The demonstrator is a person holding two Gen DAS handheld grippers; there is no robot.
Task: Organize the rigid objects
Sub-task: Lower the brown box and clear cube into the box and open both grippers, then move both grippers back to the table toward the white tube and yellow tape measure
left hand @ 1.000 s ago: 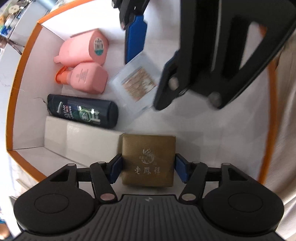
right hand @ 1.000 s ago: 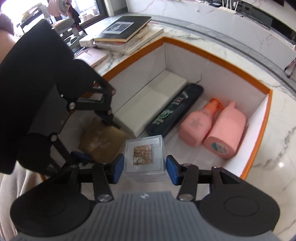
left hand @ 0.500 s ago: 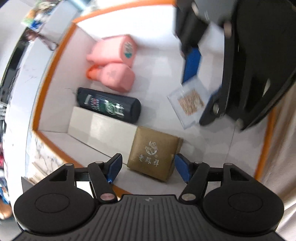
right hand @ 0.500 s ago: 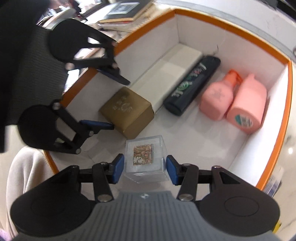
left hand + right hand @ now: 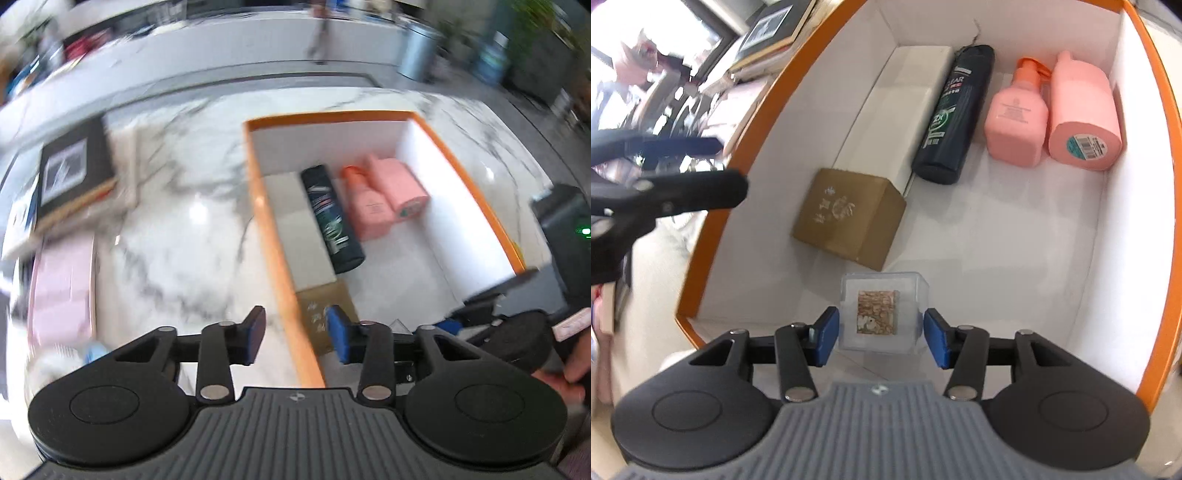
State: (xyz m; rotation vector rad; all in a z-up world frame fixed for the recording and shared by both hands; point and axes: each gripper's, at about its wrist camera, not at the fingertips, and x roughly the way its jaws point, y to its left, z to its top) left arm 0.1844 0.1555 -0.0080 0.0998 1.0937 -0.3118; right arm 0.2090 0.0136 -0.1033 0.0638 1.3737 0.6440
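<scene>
Hovering inside the orange-rimmed box (image 5: 1145,66), my right hand-held gripper (image 5: 881,338) brackets the clear cube (image 5: 884,314), pads just off its stiff, slick, probably light side walls; my left hand-held gripper (image 5: 295,336) hangs wide, empty.

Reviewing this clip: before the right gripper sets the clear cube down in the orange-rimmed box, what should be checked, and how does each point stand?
1. Clear cube sits between the right gripper pads: ok, though small gaps show at both pads, so firm contact: cannot tell.
2. Bare floor of the orange-rimmed box ahead of the cube: ok.
3. Gold box apart from the cube: ok, a gap shows.
4. Left gripper out of the way: ok, open, holding nothing, straddling the box's rim.
5. Dark bottle and two pink bottles lying along the far wall, clear of the drop spot: ok.
6. Cube touching the floor: cannot tell.
</scene>
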